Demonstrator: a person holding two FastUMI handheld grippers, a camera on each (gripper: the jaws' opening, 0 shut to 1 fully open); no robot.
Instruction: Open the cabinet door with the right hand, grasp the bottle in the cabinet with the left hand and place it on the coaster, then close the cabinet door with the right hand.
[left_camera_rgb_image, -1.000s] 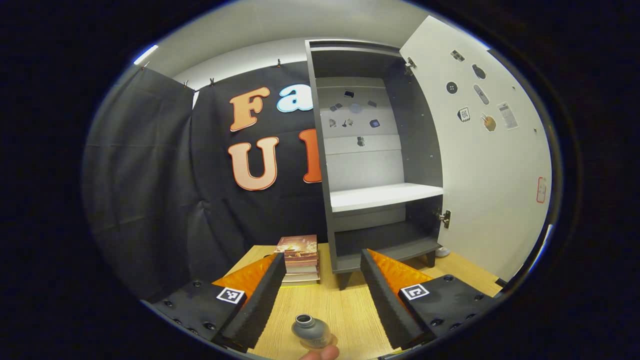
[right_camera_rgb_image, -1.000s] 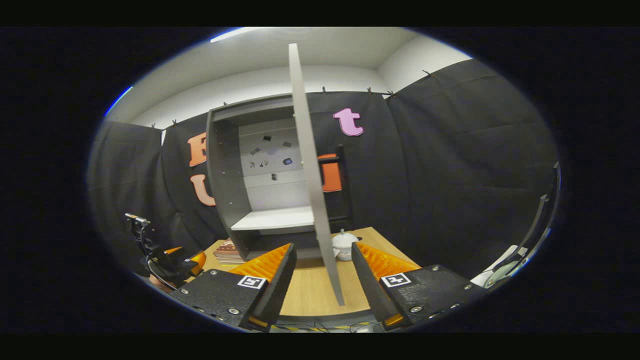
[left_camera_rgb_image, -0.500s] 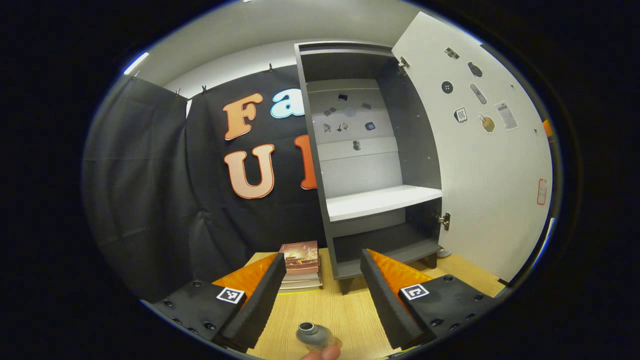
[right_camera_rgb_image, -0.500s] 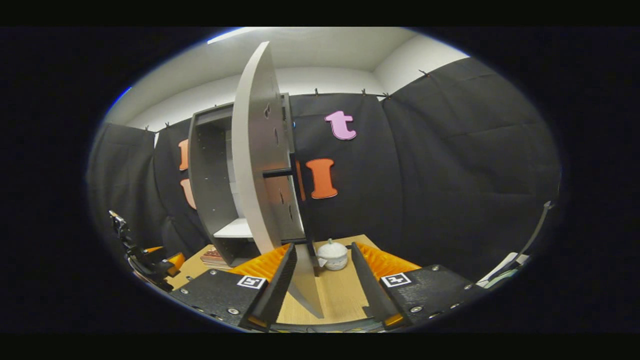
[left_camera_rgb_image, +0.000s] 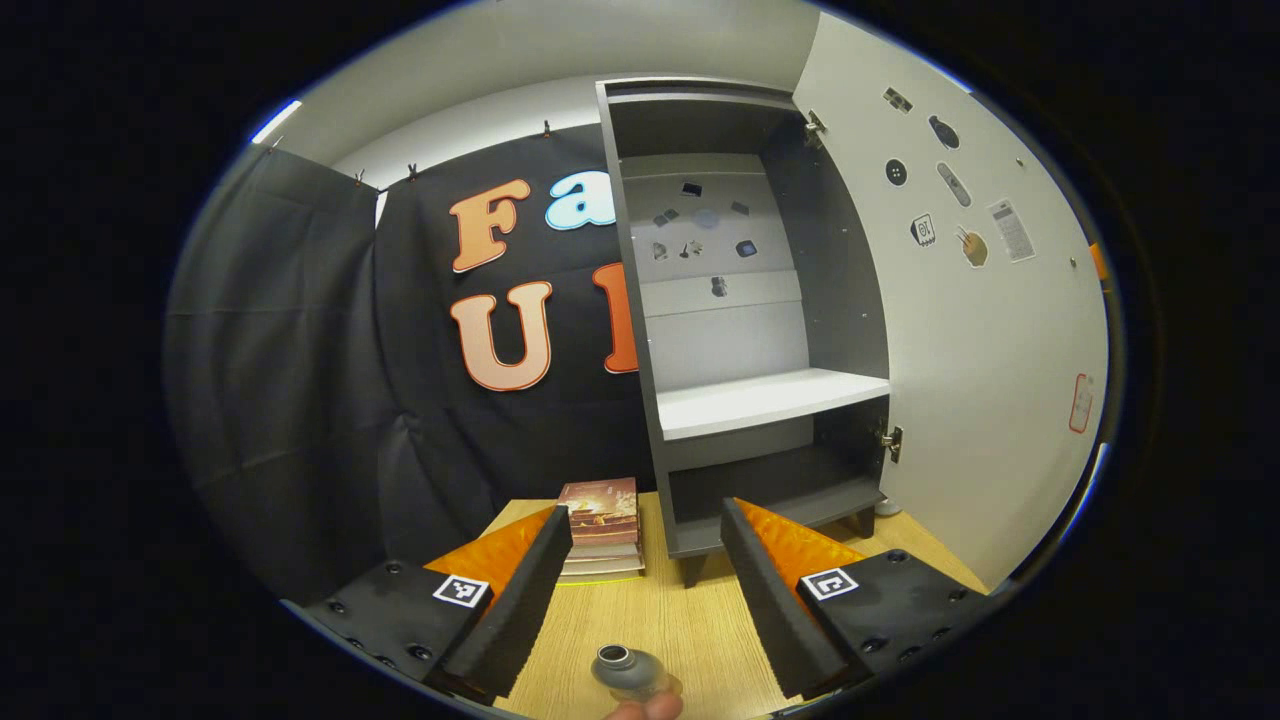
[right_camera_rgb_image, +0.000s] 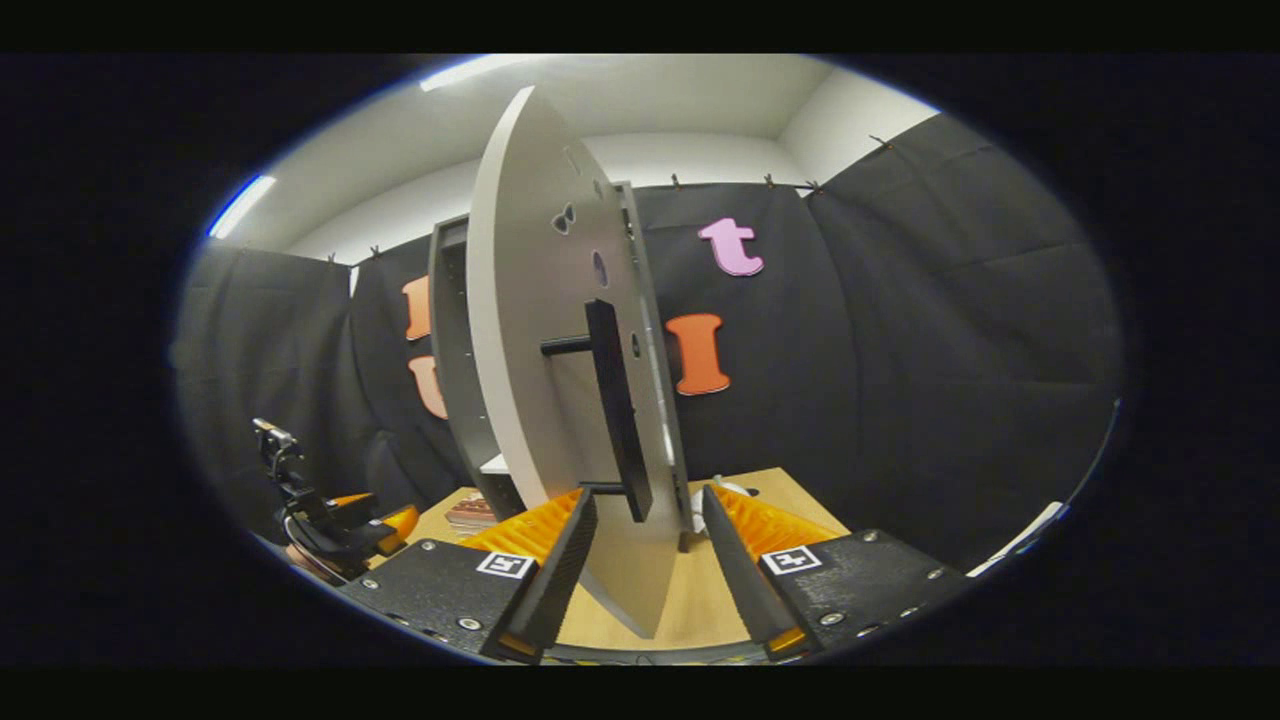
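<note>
Jaws of left gripper (left_camera_rgb_image: 640, 585) open, bottle (left_camera_rgb_image: 628, 672) below btwn them on table (left_camera_rgb_image: 690, 625).

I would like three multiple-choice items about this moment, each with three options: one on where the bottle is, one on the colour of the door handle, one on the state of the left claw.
1. Where is the bottle?
A. on the white shelf
B. on the wooden table, before the left claw
C. on the stack of books

2. What colour is the door handle?
A. black
B. white
C. orange

3. How is the left claw?
A. shut on the bottle
B. shut on the handle
C. open

Key: 1 B, it stands on the table and the shelf is bare; 2 A, a black bar on the pale cabinet door; 3 C, its fingers stand apart, holding nothing.
</note>
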